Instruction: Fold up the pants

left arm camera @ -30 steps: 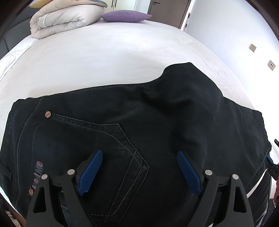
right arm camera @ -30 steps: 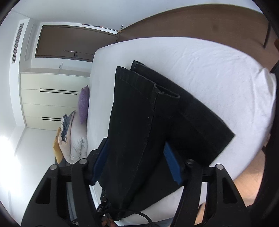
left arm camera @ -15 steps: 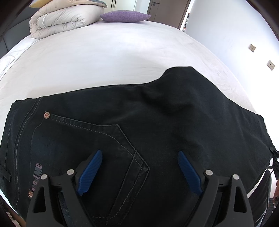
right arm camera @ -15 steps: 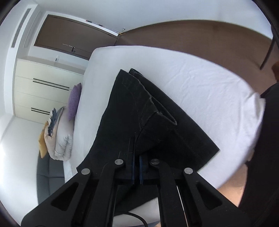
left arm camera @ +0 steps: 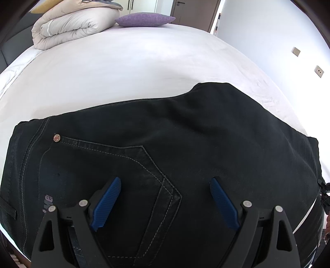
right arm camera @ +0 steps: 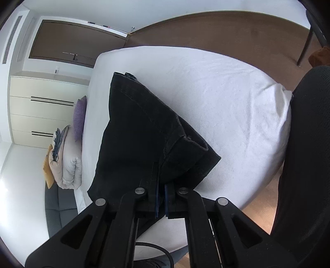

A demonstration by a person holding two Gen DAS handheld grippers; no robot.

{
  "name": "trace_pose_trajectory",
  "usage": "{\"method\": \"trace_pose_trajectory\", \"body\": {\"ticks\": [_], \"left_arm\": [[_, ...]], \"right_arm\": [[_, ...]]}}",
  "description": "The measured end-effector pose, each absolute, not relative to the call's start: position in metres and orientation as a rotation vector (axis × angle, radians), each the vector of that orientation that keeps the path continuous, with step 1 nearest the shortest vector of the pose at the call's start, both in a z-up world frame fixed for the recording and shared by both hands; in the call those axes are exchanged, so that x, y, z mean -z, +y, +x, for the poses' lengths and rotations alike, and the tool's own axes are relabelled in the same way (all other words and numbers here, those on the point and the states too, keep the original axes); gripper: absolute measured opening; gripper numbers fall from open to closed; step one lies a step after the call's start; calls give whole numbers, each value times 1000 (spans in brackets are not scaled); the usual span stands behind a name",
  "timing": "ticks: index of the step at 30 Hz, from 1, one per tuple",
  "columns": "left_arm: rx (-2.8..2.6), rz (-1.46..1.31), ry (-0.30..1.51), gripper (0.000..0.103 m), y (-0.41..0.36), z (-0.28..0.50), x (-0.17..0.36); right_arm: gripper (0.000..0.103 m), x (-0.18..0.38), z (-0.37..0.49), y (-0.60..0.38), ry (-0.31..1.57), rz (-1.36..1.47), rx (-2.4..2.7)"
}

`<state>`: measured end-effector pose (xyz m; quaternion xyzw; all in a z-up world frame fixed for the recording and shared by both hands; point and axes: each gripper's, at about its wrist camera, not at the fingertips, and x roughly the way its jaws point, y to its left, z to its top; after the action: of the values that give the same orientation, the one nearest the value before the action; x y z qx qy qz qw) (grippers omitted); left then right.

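Black jeans point(left arm camera: 185, 144) lie across the white bed point(left arm camera: 134, 68), waist end at the left with a stitched back pocket point(left arm camera: 127, 171) and a copper rivet. My left gripper point(left arm camera: 165, 198) is open and hovers just over the seat, its blue pads on either side of the pocket tip. In the right wrist view the folded pant legs point(right arm camera: 140, 132) rise off the sheet toward my right gripper point(right arm camera: 162, 203), which is shut on their edge near the hems.
A folded beige duvet point(left arm camera: 72, 26) and a purple pillow point(left arm camera: 144, 19) sit at the far end of the bed. A wardrobe point(right arm camera: 41, 111) and wooden floor point(right arm camera: 237, 35) surround the bed point(right arm camera: 226, 99). A dark-clothed body point(right arm camera: 305, 165) stands at the right edge.
My right gripper closed on the edge of the pant legs and has lifted and drawn them up off the sheet. My left gripper has stayed open over the pocket.
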<state>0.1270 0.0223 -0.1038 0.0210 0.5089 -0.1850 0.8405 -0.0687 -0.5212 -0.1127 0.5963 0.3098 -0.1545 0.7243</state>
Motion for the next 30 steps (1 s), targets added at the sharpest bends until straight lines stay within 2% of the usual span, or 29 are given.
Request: {"method": "trace_pose_trajectory", "body": {"ticks": [5, 10, 15, 18, 19, 21, 23, 24, 30], "left_arm": [[400, 59, 1058, 90, 23, 118, 107], [392, 46, 1037, 90, 26, 108, 100], [423, -17, 970, 90, 33, 96, 83], [446, -6, 967, 90, 26, 92, 84], [445, 9, 977, 90, 24, 93, 87], [436, 17, 1000, 90, 23, 95, 94], [423, 11, 1033, 90, 27, 99, 105], [419, 11, 1040, 90, 28, 98, 108], [409, 29, 1030, 93, 21, 98, 113]], "right_arm": [[10, 102, -87, -518, 765, 1213, 380], [10, 80, -105, -506, 789, 1131, 360], [10, 65, -72, -463, 820, 1111, 150], [10, 77, -39, -417, 859, 1180, -124], [13, 88, -28, -399, 905, 1208, -204], [27, 104, -15, -375, 960, 1234, -277], [74, 112, -7, -360, 970, 1202, -283], [78, 118, -7, -354, 963, 1201, -272], [76, 140, -3, -343, 955, 1290, -294]]}}
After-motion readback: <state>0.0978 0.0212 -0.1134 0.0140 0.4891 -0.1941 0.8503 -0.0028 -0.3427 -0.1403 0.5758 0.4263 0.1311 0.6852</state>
